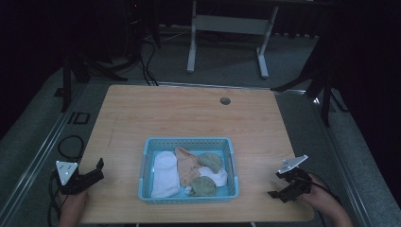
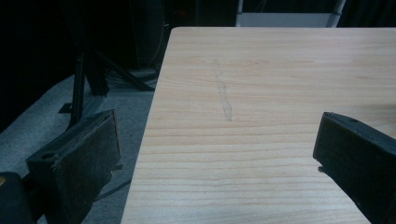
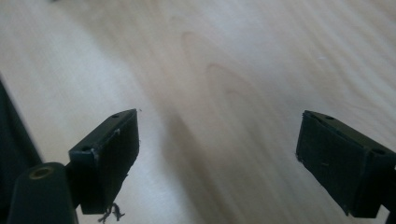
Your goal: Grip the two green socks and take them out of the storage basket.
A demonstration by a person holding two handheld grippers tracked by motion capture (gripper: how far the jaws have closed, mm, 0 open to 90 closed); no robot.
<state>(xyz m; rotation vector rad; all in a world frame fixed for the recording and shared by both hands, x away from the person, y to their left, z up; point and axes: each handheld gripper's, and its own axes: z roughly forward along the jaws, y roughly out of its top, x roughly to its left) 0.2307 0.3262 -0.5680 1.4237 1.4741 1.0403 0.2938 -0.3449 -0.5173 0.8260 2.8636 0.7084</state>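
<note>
Both the left gripper (image 1: 97,171) and right gripper (image 1: 279,185) are hovering wide-jawed beside the basket (image 1: 146,163), probably needing centred approaches over socks (image 1: 165,174).

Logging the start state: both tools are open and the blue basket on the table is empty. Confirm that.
Not quite. Both tools, left tool and right tool, are open, but the blue basket is not empty: the high view shows socks lying in it.
</note>
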